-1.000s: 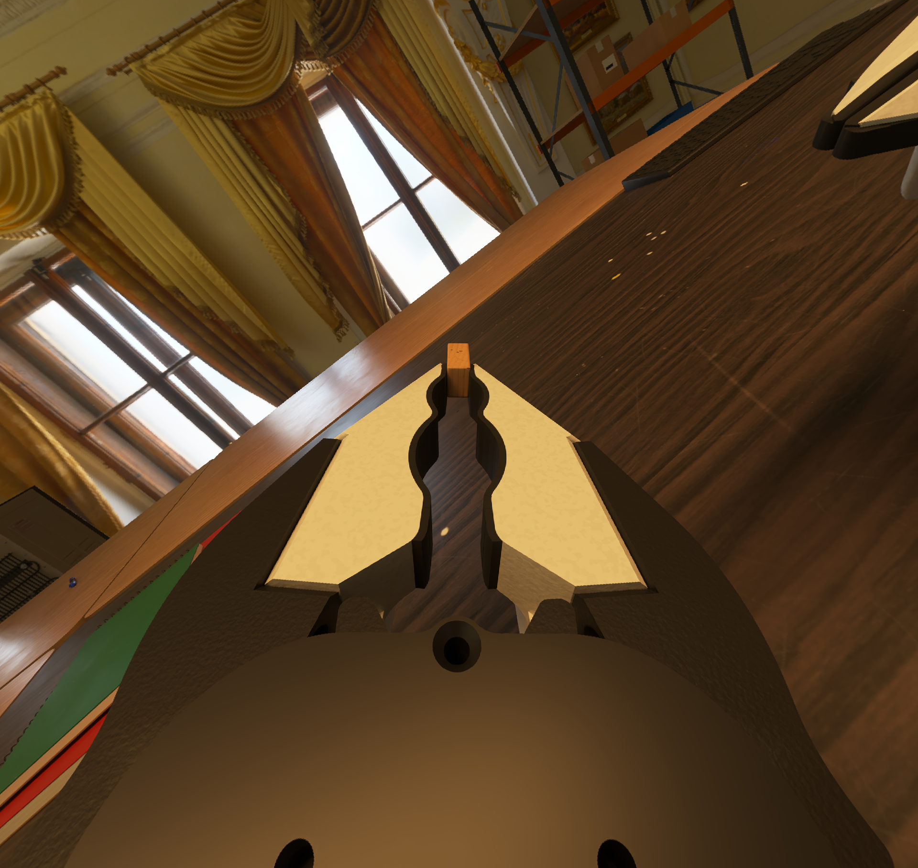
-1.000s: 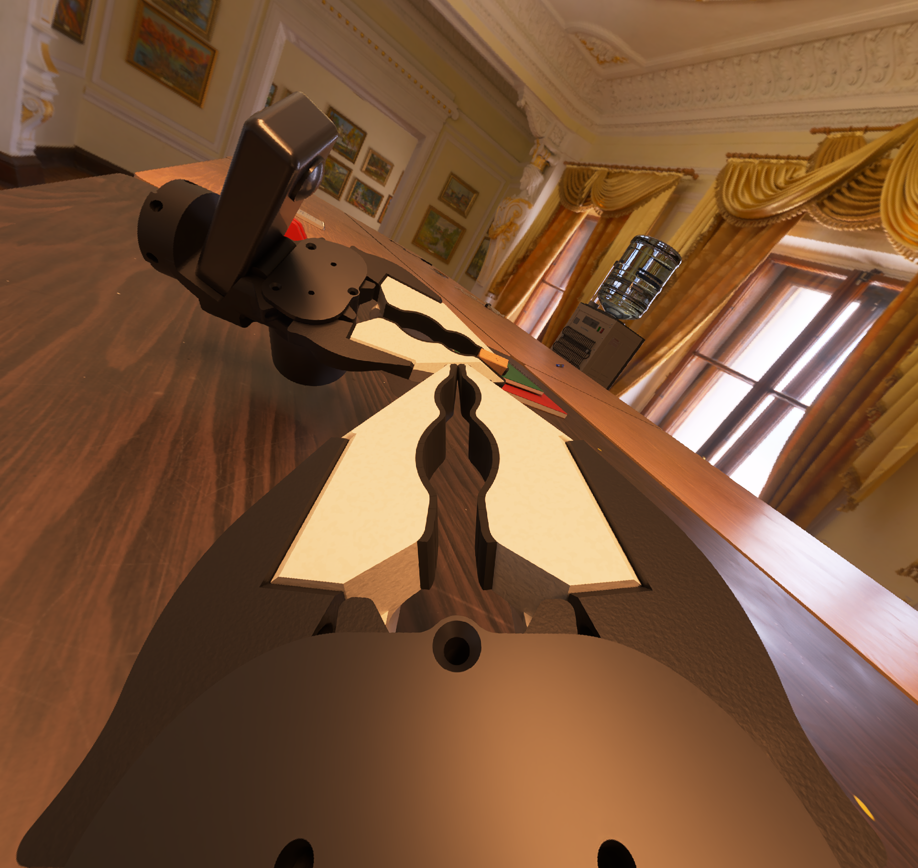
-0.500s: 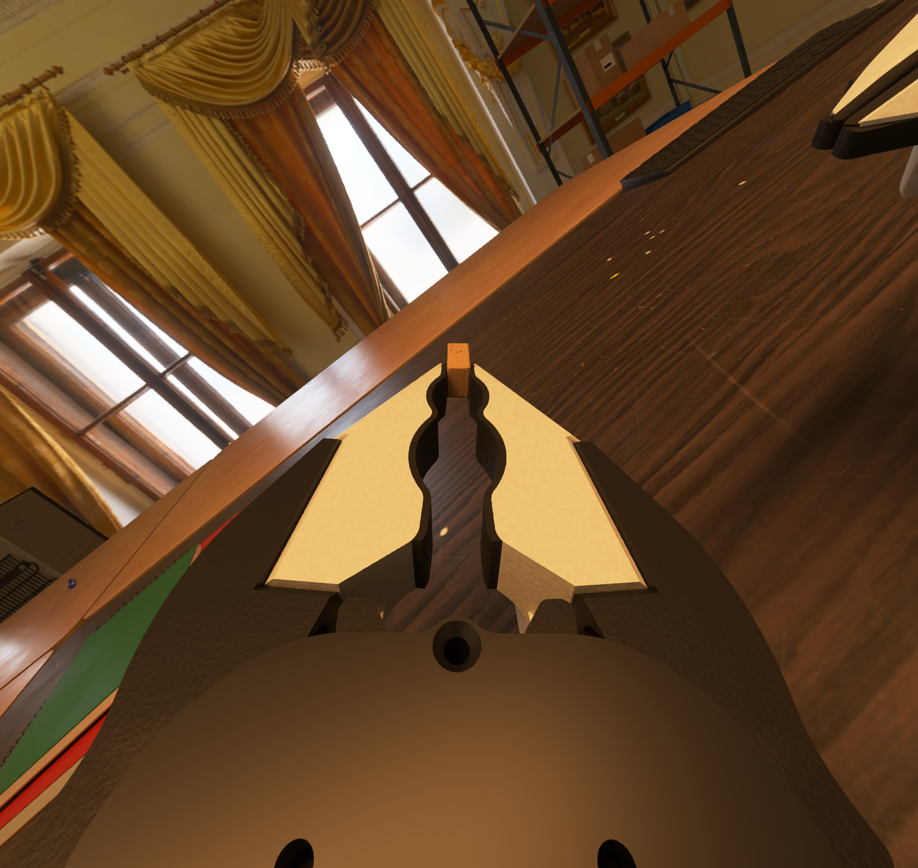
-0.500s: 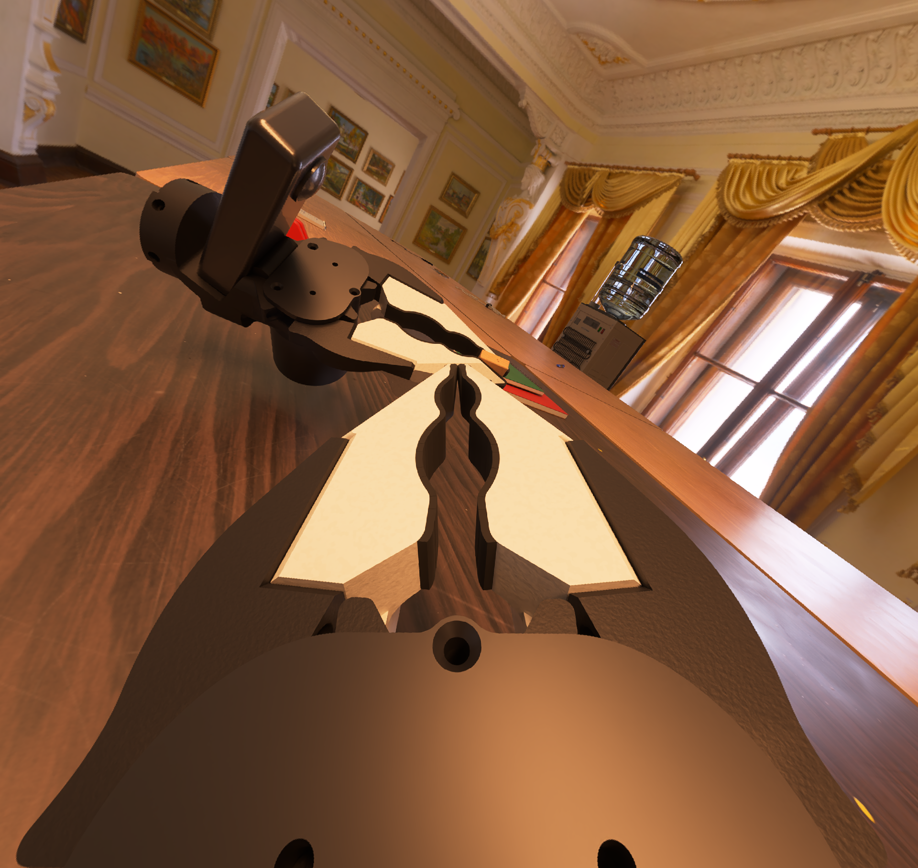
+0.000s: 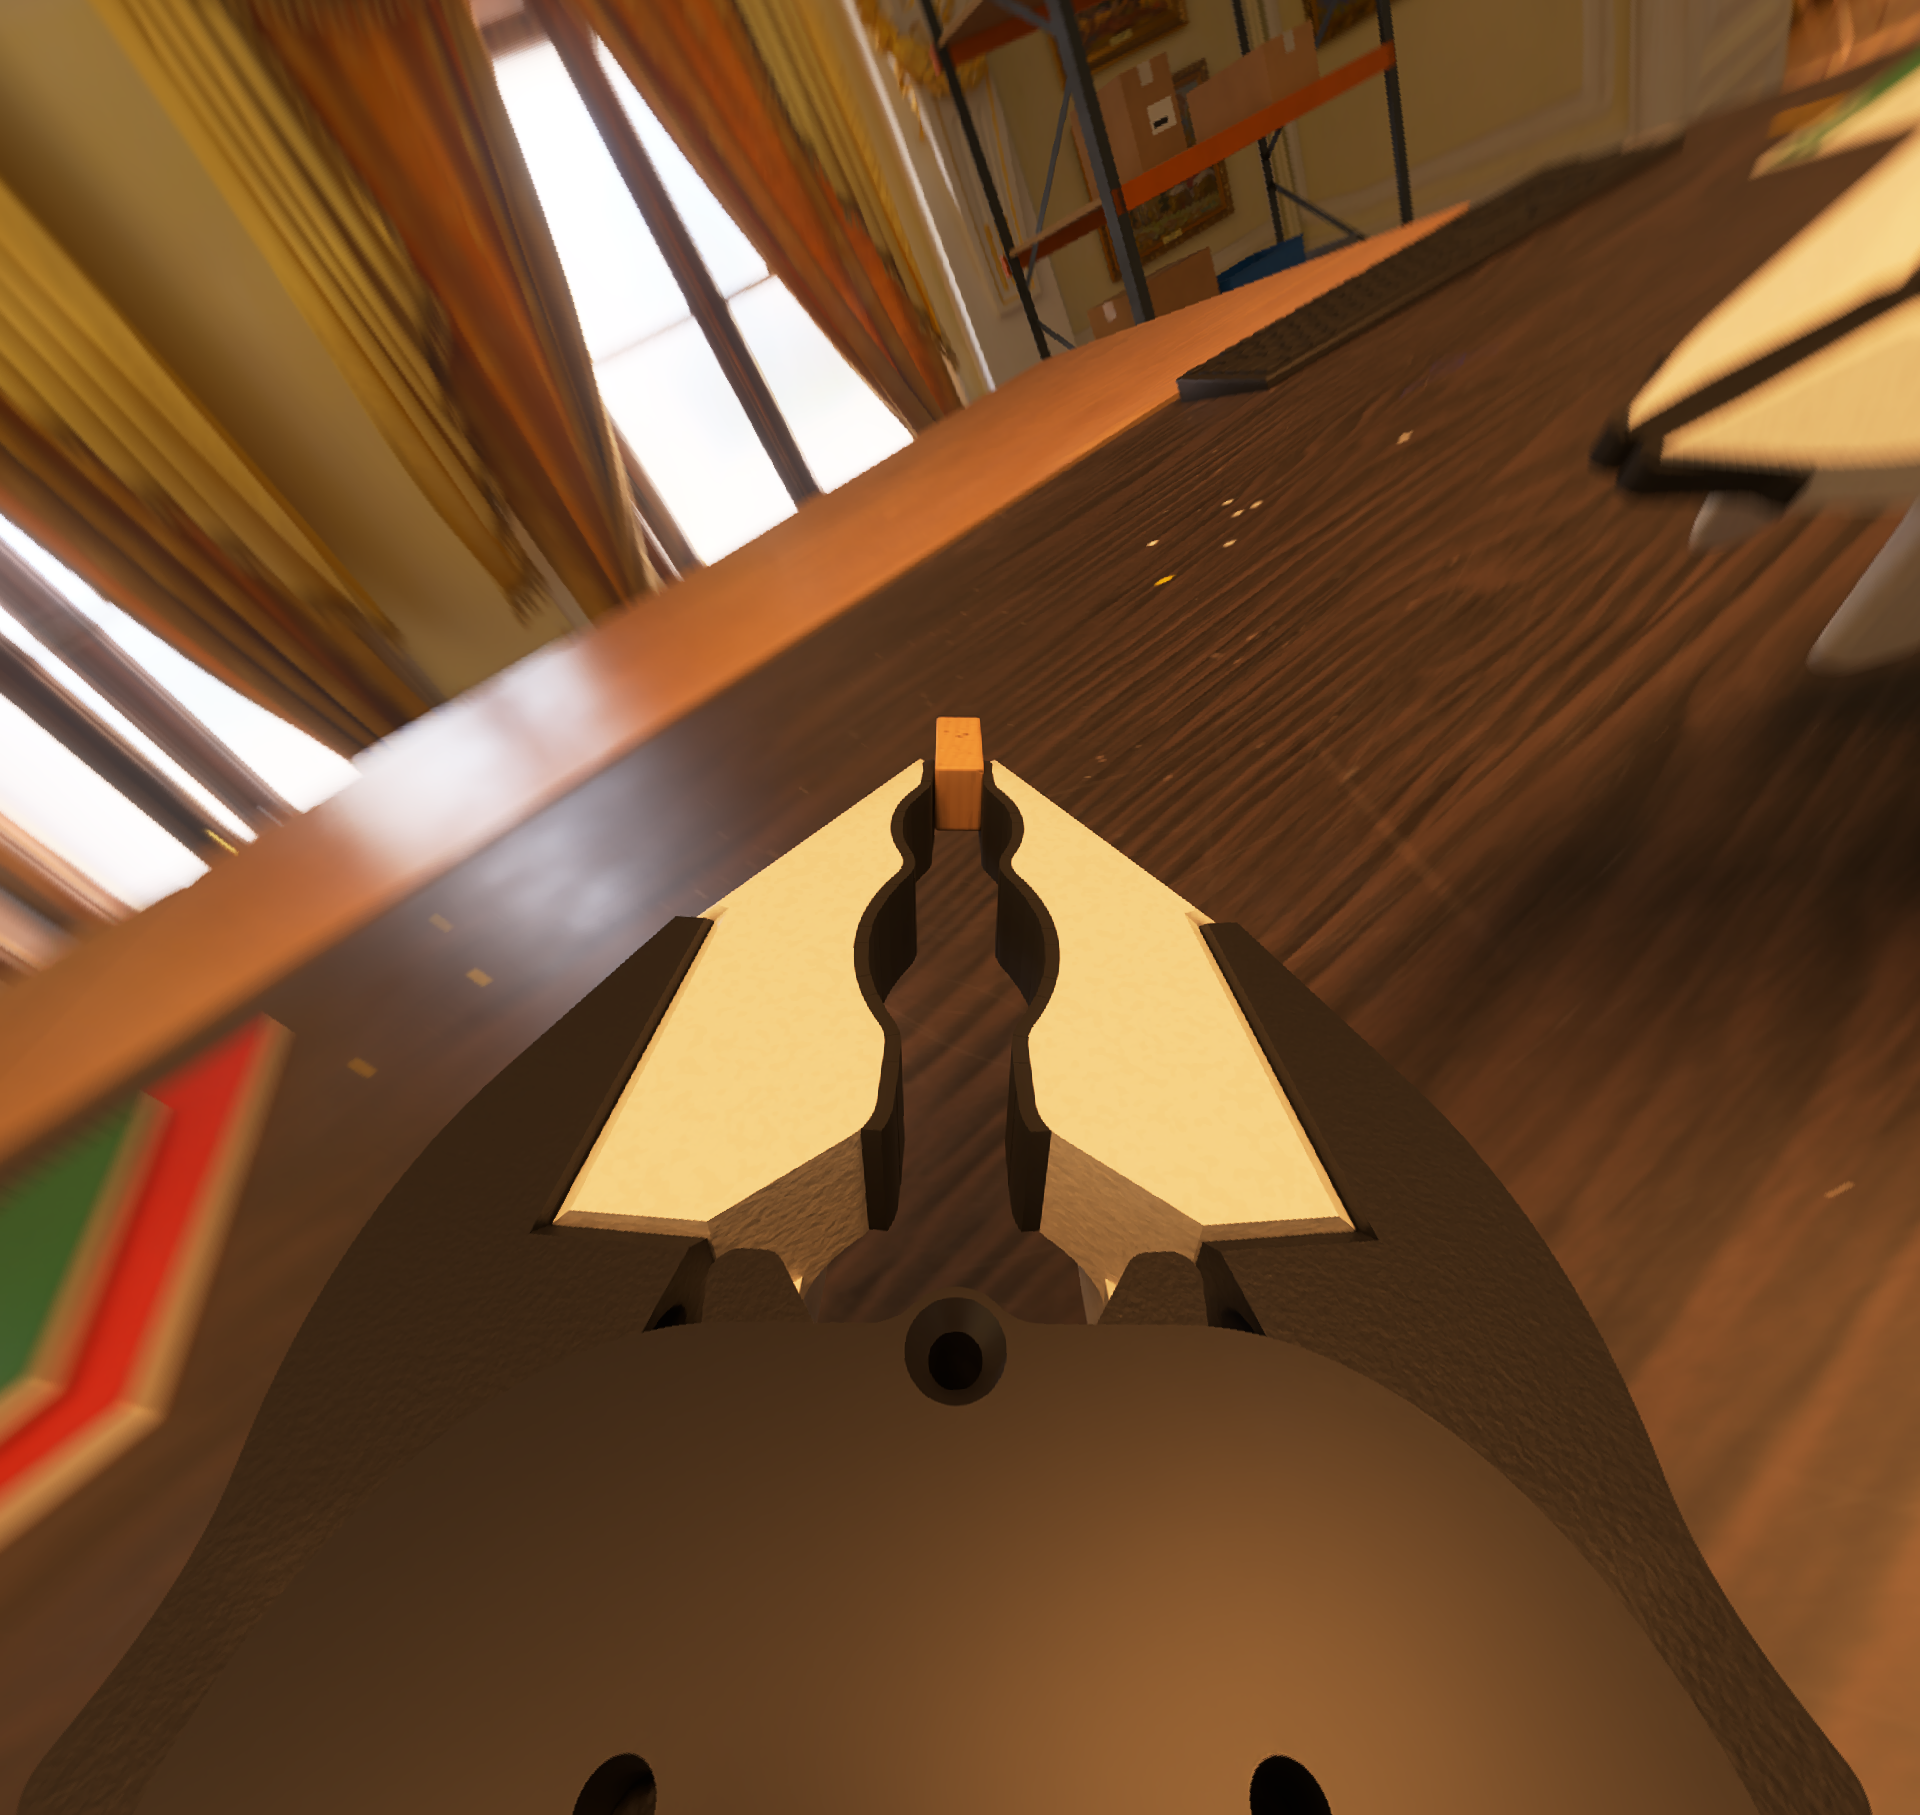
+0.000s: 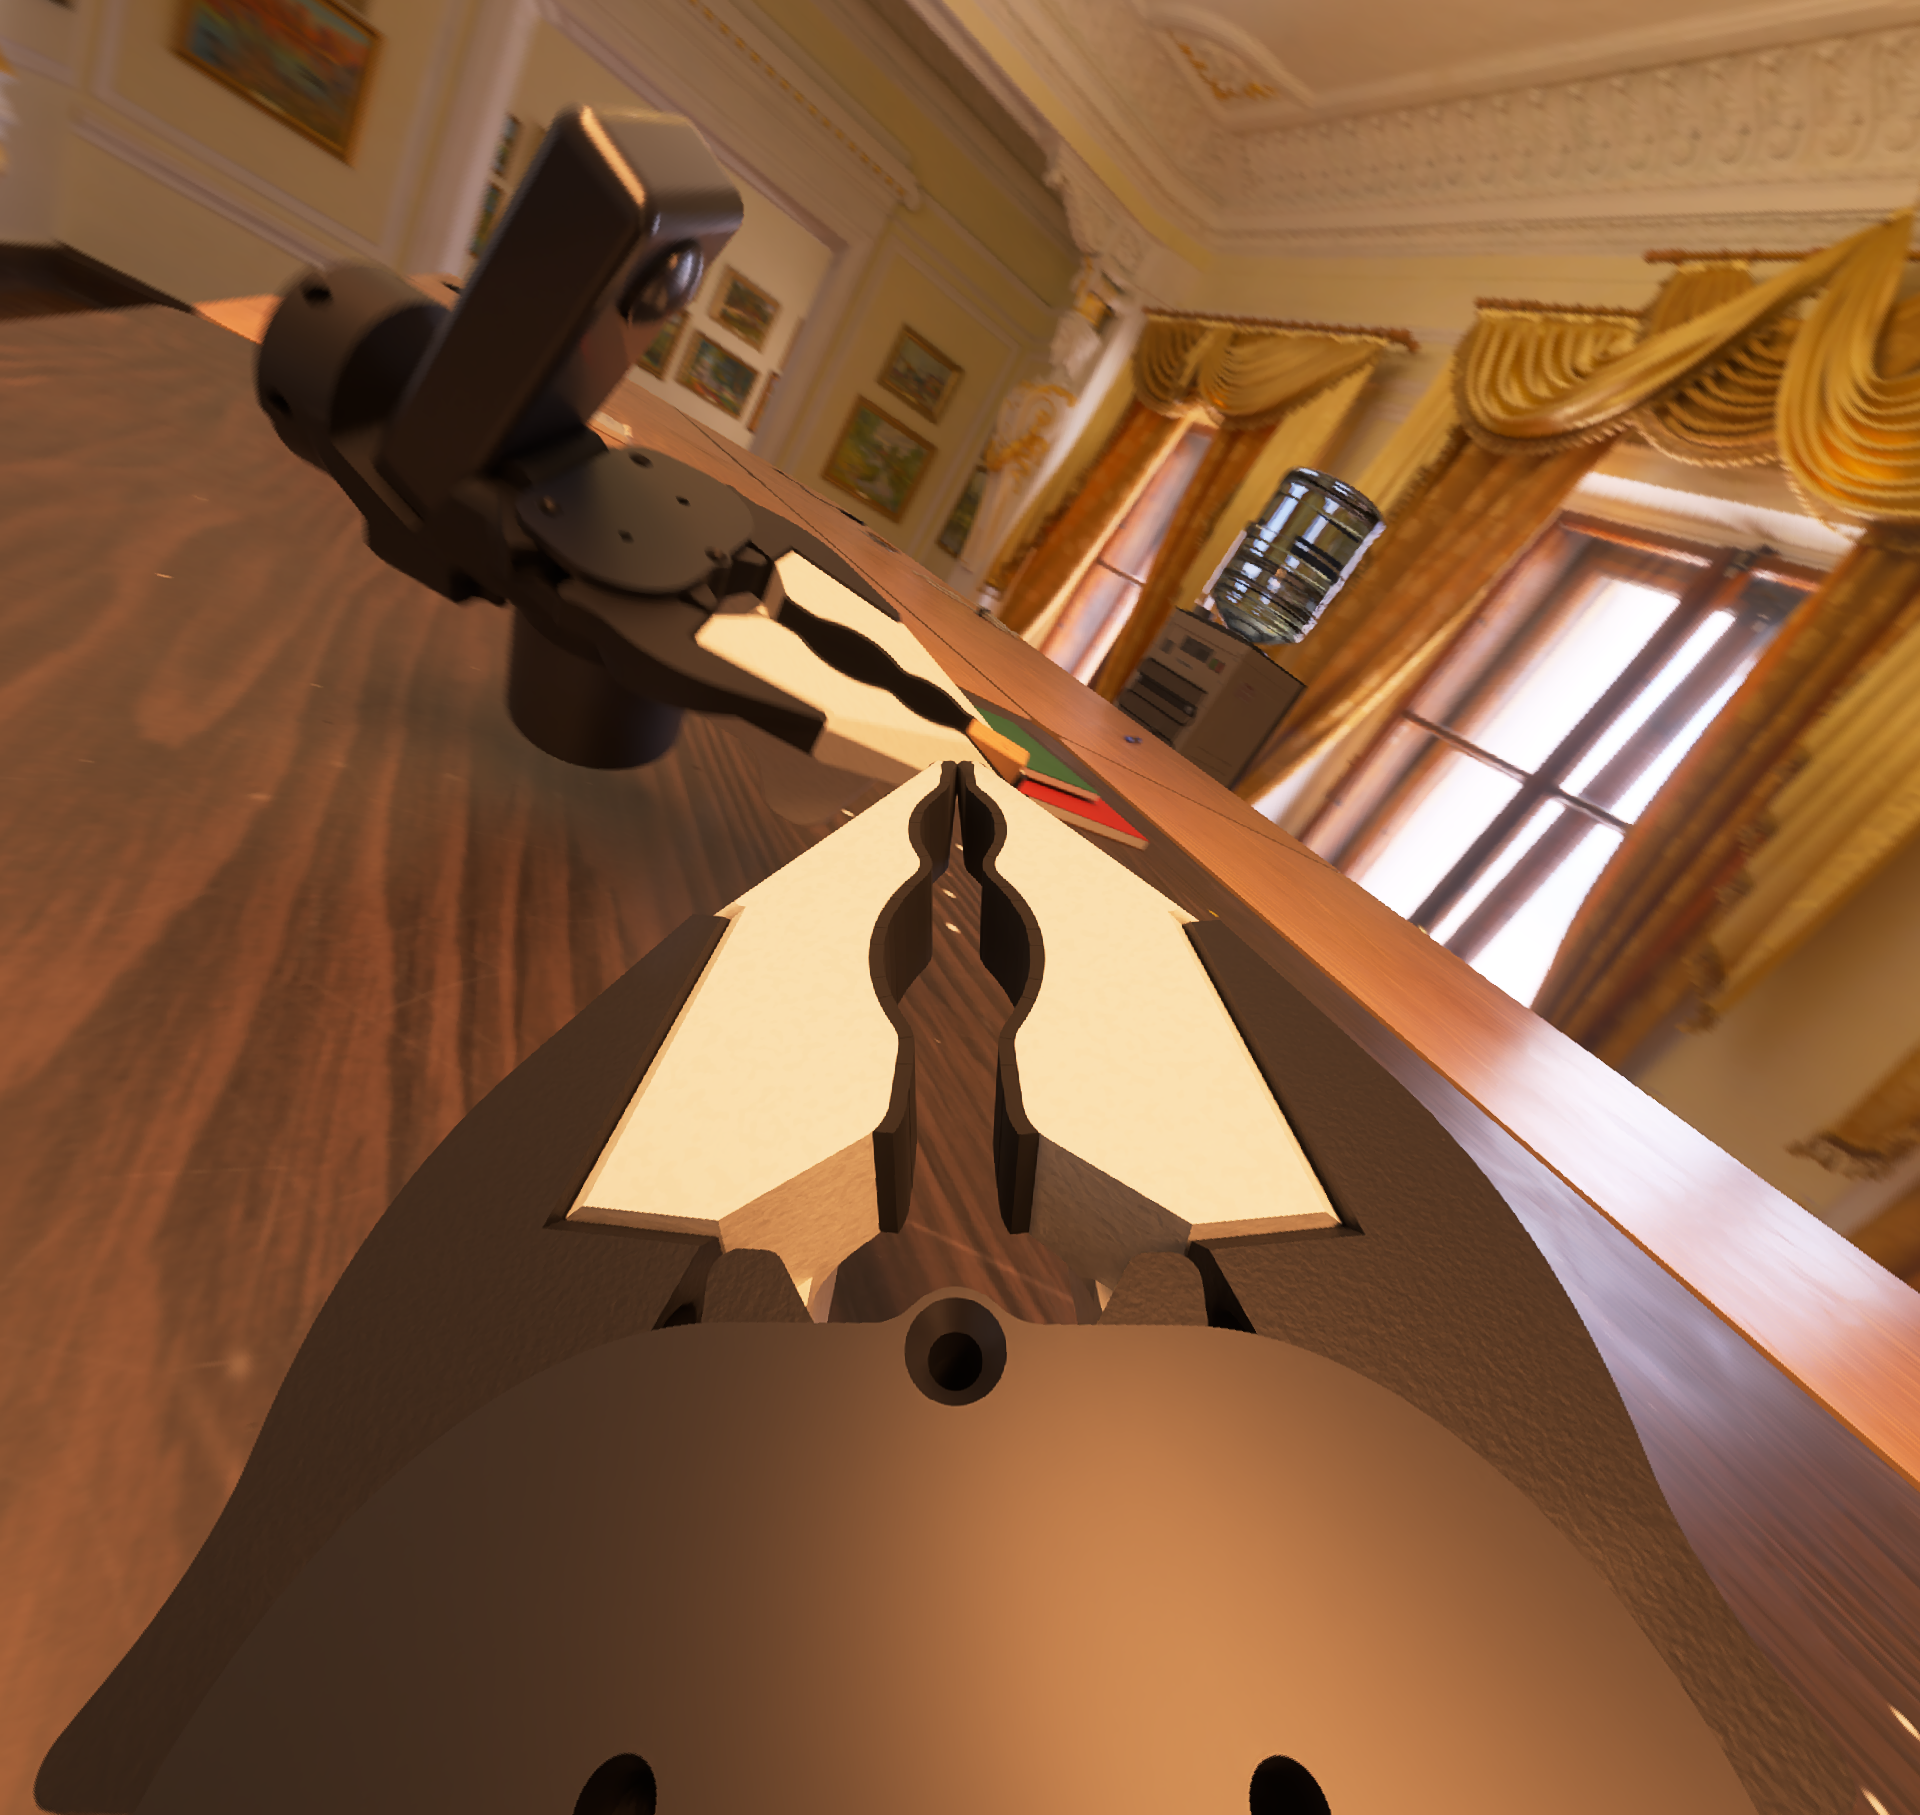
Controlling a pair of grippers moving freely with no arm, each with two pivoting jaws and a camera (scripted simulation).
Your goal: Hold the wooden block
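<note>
A small orange wooden block (image 5: 957, 773) is pinched between the tips of my left gripper (image 5: 957, 797), which is shut on it above the dark wooden table (image 5: 1351, 830). In the right wrist view the left gripper (image 6: 961, 723) shows ahead and to the left, with the block (image 6: 1000, 745) at its tips. My right gripper (image 6: 954, 789) is shut and empty, its tips just short of the block. The right gripper's fingers (image 5: 1787, 383) show at the right edge of the left wrist view.
A stack of green and red boards (image 6: 1060, 778) lies near the table's far edge, also in the left wrist view (image 5: 94, 1235). A dark flat mat (image 5: 1382, 321) lies far off on the table. A water cooler (image 6: 1247, 643) stands beyond the edge.
My left gripper has lifted and turned with the block, so the view has shifted and blurred. The right gripper stays shut, and the left gripper now sits closer to it.
</note>
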